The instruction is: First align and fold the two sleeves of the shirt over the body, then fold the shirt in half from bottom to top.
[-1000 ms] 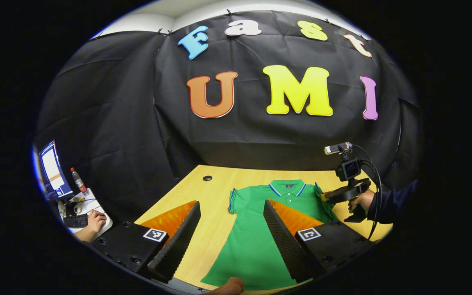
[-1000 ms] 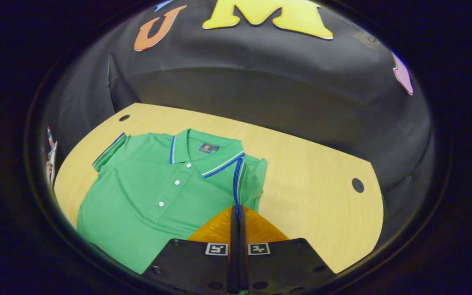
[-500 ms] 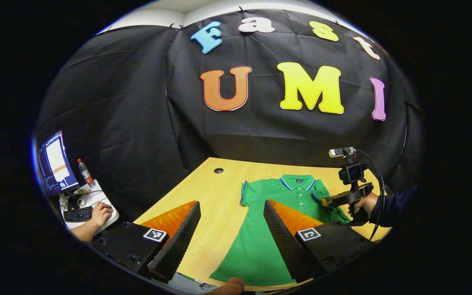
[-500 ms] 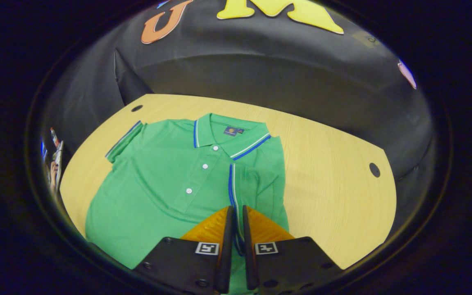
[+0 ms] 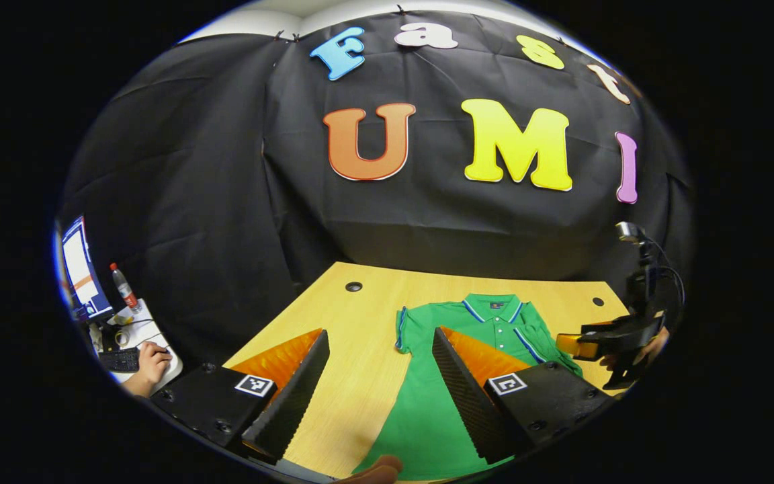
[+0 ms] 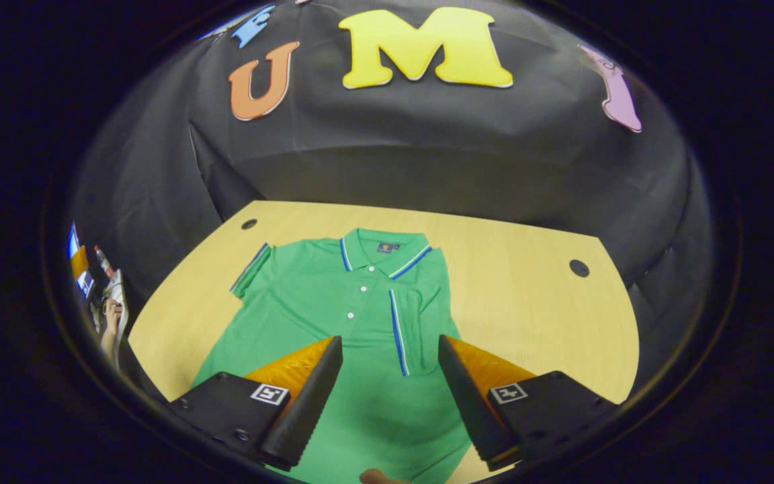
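Observation:
A green polo shirt [image 6: 353,316] with blue and white trim lies flat, collar toward the wall, on the wooden table [image 6: 528,296]. One sleeve [image 6: 414,316] is folded over the body; the other sleeve [image 6: 252,269] still lies spread out to the side. My right gripper [image 6: 387,390] is open above the shirt's lower body, touching nothing. In the left gripper view the shirt [image 5: 467,336] lies ahead, and my left gripper [image 5: 377,383] is open over the table at the shirt's edge. The right gripper [image 5: 602,343] shows there too, held by a hand at the far right.
The table has round cable holes [image 6: 579,268] [image 5: 353,286] near its back corners. A side desk [image 5: 135,326] at the far left carries a monitor [image 5: 78,269], a bottle [image 5: 121,286] and a keyboard, with a person's hand [image 5: 148,359] on it. Black cloth walls close the back.
My right gripper let go of the sleeve, which now lies folded on the body, then opened wide and drew back and up. The left gripper stayed open, barely shifting.

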`<state>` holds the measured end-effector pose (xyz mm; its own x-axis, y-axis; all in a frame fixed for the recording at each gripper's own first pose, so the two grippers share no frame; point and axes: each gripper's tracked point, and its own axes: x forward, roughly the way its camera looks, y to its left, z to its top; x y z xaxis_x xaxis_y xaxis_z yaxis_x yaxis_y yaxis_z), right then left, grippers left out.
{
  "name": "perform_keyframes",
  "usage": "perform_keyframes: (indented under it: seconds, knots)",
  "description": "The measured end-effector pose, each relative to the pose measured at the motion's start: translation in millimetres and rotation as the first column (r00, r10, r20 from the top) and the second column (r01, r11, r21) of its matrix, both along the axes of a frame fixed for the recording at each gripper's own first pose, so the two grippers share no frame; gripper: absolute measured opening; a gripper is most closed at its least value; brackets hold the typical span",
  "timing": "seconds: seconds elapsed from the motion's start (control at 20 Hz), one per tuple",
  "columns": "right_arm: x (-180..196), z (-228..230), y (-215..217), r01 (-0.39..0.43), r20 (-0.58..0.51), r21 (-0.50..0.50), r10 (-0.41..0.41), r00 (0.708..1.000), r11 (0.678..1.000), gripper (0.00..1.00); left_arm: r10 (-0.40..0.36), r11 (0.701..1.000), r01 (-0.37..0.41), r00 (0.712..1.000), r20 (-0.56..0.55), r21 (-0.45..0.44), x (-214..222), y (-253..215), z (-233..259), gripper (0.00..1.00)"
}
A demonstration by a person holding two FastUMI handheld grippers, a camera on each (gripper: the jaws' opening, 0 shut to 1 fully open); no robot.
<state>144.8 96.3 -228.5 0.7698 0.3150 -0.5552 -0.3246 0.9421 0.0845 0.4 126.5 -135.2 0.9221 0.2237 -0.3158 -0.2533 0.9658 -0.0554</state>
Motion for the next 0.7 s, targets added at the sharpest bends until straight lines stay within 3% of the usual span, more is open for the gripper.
perform_keyframes:
  seconds: [0.05, 0.35, 0.7]
  knots:
    - [-7.9, 10.7, -6.4, 0.018, 0.02, 0.0, -0.018, 1.0, 1.0, 0.96, -0.015, 1.0, 0.015, 1.0, -0.006, -0.009, 8.4, -0.7, -3.6, 1.0]
    - [-59.3, 100.3, -49.2, 0.147, 0.205, 0.023, -0.149, 0.967, 0.989, 0.96, -0.051, 0.999, 0.05, 0.997, -0.063, -0.02, 65.8, 17.0, -31.7, 1.0]
    - [-132.7, 199.6, -82.3, 0.258, 0.44, 0.061, -0.258, 0.86, 0.964, 0.96, -0.092, 0.995, 0.084, 0.975, -0.202, -0.045, 125.3, 24.2, -91.2, 1.0]
